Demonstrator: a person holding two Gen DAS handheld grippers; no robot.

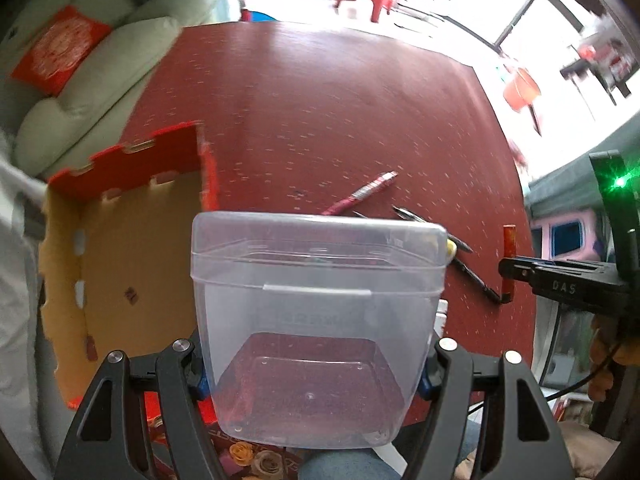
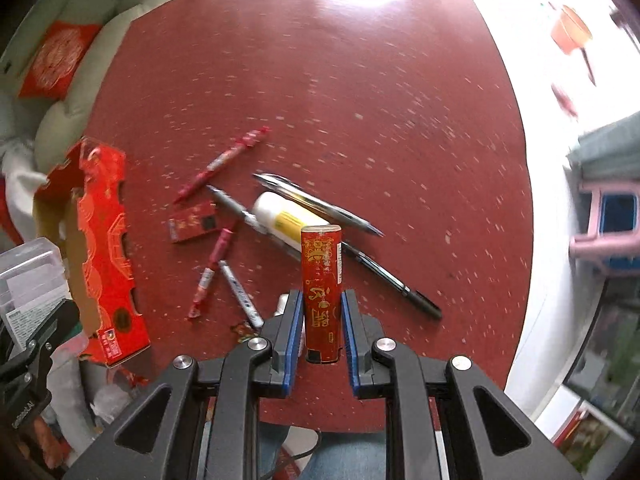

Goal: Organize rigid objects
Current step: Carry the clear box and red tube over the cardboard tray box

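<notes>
Left gripper (image 1: 316,368) wide, clamping clear tub (image 1: 316,312); right gripper (image 2: 322,336) pinching red tube (image 2: 322,280)

the table (image 2: 360,80) is dark red with pale flecks. the slim box (image 2: 322,292) is red with gold ornament, the cardboard box (image 2: 108,256) bright orange-red outside, plain tan inside. the tub (image 1: 316,320) is clear.
</notes>
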